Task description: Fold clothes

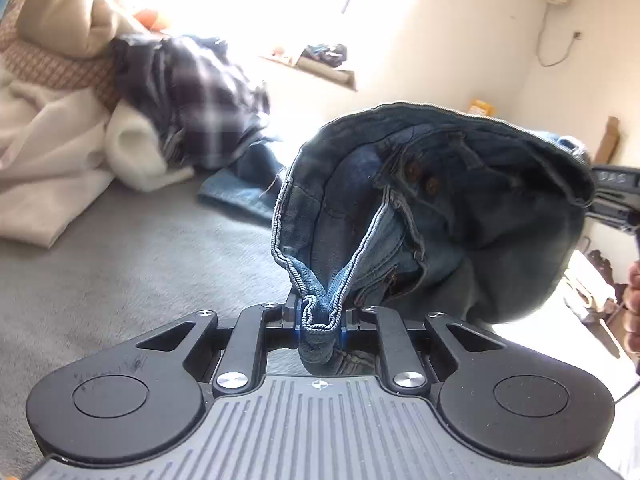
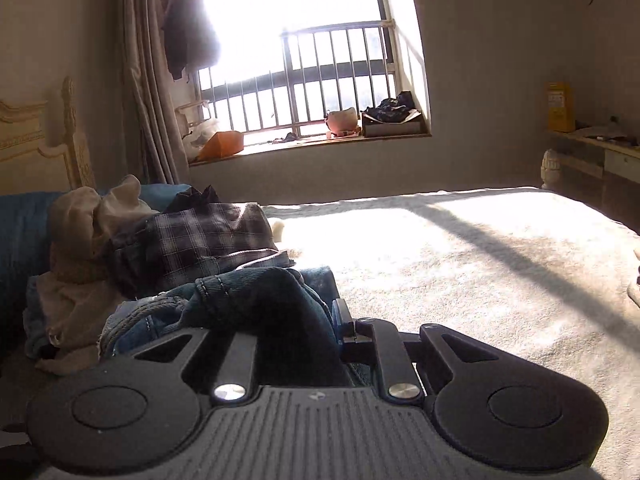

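1. left wrist view: the left gripper (image 1: pixel 320 322) is clamping a bunched fold of the jeans (image 1: pixel 440 216) at the stitched waistband edge, and the denim is filling the narrow gap between the pads.
2. the jeans are hanging raised above the grey bed cover (image 1: pixel 140 264), waistband opening toward the camera, with two copper rivets showing inside near the fly.
3. the far side of the waistband is reaching the right gripper (image 1: pixel 612 196) at the right edge; some pale characters are sitting on its black body, but they are too blurred to read.
4. part of the person's hand (image 1: pixel 634 300) is showing at the right edge.
5. a plaid shirt (image 1: pixel 196 100) is lying on a heap with cream and beige fabric (image 1: pixel 52 152) at the left, and a blue denim piece (image 1: pixel 240 196) is lying flat just below the plaid.
6. right wrist view: the right gripper (image 2: pixel 320 332) is pinching the jeans (image 2: pixel 260 292); dark denim is draping over its left finger and hiding it, while the right finger (image 2: pixel 344 324) is pressing against the cloth.
7. the plaid shirt (image 2: pixel 200 240) and pale fabric (image 2: pixel 80 220) are piling up behind the jeans on the left, and the sunlit bed cover (image 2: pixel 460 260) is spreading out to the right.
8. a yellow box (image 2: pixel 560 106) with a printed label is standing by the right wall; its writing is too small to read.
9. a barred window (image 2: pixel 312 80) is glaring white.
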Tool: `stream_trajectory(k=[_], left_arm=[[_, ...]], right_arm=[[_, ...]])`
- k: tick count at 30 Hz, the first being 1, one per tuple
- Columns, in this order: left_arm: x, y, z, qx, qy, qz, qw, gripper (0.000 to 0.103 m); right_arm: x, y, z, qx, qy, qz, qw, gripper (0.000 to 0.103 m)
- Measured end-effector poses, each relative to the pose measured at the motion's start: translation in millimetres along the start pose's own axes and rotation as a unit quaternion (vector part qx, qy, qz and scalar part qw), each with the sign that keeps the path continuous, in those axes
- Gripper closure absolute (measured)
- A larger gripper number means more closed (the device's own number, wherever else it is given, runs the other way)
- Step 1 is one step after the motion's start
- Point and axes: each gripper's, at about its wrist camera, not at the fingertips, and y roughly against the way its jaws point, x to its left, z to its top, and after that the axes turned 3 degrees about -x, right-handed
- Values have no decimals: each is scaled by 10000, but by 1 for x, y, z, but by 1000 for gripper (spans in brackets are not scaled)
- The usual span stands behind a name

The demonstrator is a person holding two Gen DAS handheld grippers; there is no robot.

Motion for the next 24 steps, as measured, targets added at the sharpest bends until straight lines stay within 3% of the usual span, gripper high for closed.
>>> stream_trajectory(k=[5, 9, 13, 16, 19, 22, 24], left_arm=[[-69, 28, 32, -384, -826, -988, 9909, 92], [-144, 35, 58, -572, -1264, -1913, 9717, 93], [-224, 38, 74, -676, -1476, -3005, 9399, 94], [-278, 41, 85, -798, -1528, -3773, 9099, 94], [-317, 52, 94, -929, -1388, -4482, 8782, 94], [-339, 61, 100, -1058, -1203, -4985, 8519, 94], [-342, 63, 103, -1088, -1102, -5155, 8428, 94]], right_arm=[[-66, 38, 14, -582, -774, -486, 9941, 87], [-128, 99, 30, -1213, -1219, -1045, 9795, 90], [-178, 183, 48, -1876, -1268, -1636, 9602, 91], [-200, 254, 71, -2380, -1067, -2112, 9420, 91], [-205, 325, 100, -2864, -621, -2582, 9206, 91], [-193, 376, 131, -3294, -29, -2929, 8976, 91], [-180, 389, 144, -3422, 302, -3011, 8896, 91]])
